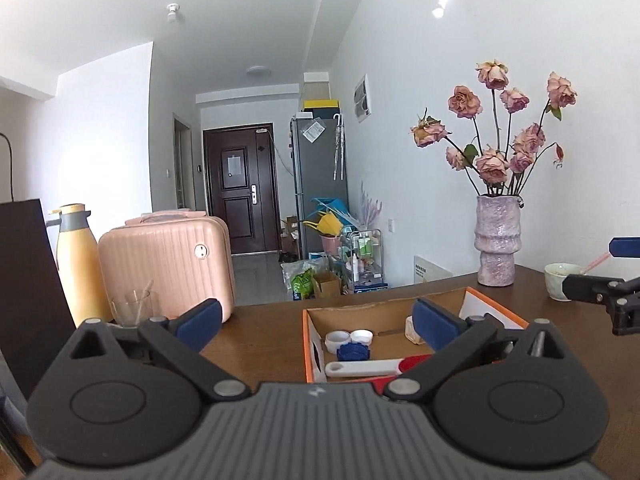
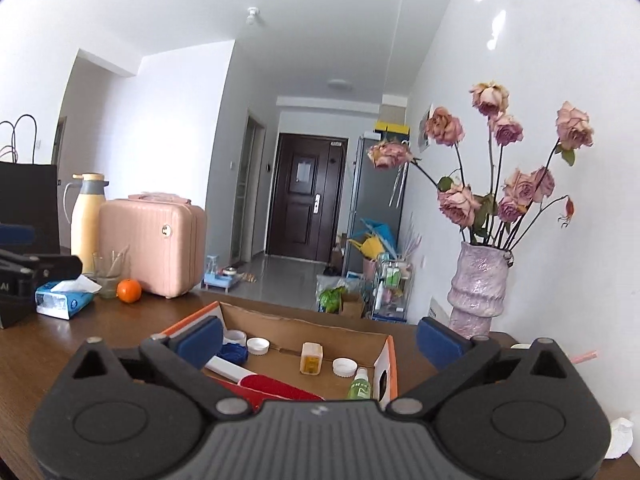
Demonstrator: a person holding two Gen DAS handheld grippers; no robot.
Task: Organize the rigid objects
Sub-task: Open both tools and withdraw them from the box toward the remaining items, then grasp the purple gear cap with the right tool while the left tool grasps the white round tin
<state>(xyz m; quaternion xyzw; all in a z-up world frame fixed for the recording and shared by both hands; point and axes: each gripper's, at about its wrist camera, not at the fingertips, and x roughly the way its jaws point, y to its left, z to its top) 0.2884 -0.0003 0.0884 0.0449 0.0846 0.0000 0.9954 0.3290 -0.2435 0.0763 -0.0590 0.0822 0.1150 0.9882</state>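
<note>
An open cardboard box with orange edges (image 1: 384,310) (image 2: 308,330) stands on the brown table. It holds white caps (image 1: 338,338) (image 2: 345,367), a blue cap (image 1: 352,353) (image 2: 234,354), a white-handled red tool (image 1: 362,368) (image 2: 264,382), a small yellow bottle (image 2: 311,357) and a green spray bottle (image 2: 360,386). My left gripper (image 1: 316,316) hovers open at the box's left end, nothing between its blue pads. My right gripper (image 2: 320,340) hovers open over the box's near side, also empty.
A purple vase of dried roses (image 1: 498,240) (image 2: 478,288) stands by the wall. A bowl with a pink spoon (image 1: 560,280) sits to the right of the vase. To the left are a pink case (image 2: 152,244), yellow flask (image 2: 88,220), glass (image 2: 108,276), orange (image 2: 129,291) and tissue pack (image 2: 64,300).
</note>
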